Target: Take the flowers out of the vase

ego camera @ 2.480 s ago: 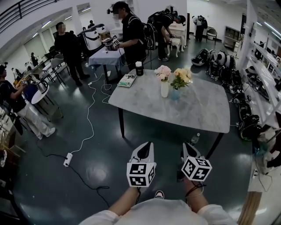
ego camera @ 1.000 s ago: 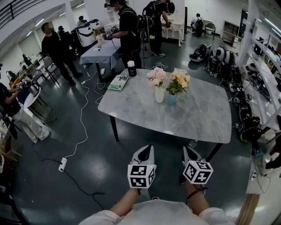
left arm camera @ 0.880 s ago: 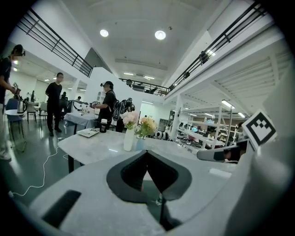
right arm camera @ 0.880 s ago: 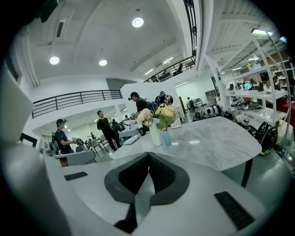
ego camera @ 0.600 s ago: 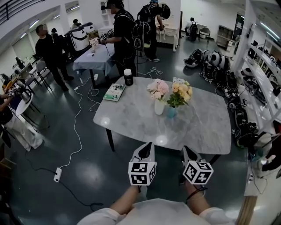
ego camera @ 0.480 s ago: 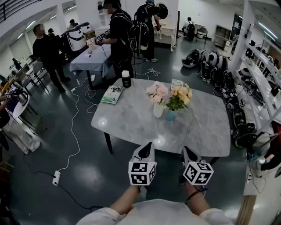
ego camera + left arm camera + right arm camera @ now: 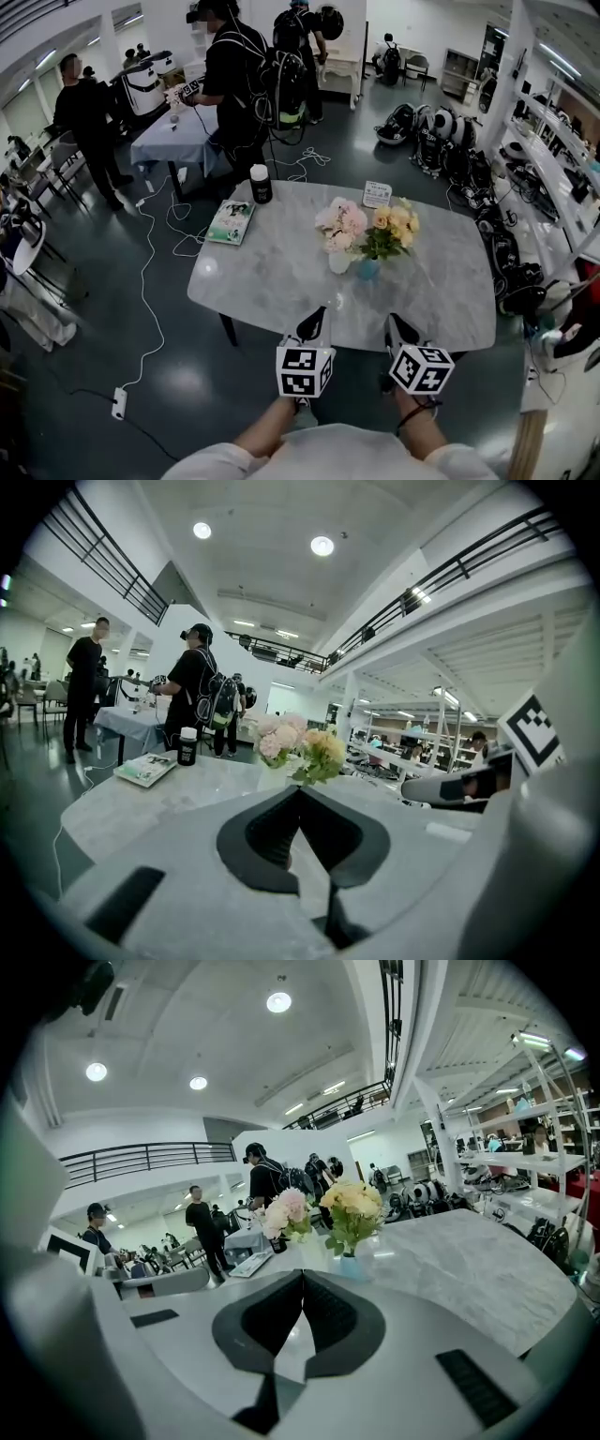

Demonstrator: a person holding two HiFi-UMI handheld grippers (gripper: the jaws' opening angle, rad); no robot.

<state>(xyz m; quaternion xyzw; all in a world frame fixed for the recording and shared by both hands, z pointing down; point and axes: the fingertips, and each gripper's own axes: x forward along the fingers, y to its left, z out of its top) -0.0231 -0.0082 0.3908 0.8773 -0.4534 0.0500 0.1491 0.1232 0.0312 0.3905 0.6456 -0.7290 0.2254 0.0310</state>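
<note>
Your left gripper (image 7: 320, 315) and right gripper (image 7: 391, 321) both have their jaws pressed together with nothing between them, and you hold them side by side at the near edge of the marble table (image 7: 272, 281). The pink flowers (image 7: 341, 225) stand in a white vase (image 7: 338, 262) and the yellow flowers (image 7: 393, 225) in a small blue vase (image 7: 368, 270). The vases are just beside each other near the table's middle, well apart from both grippers.
</note>
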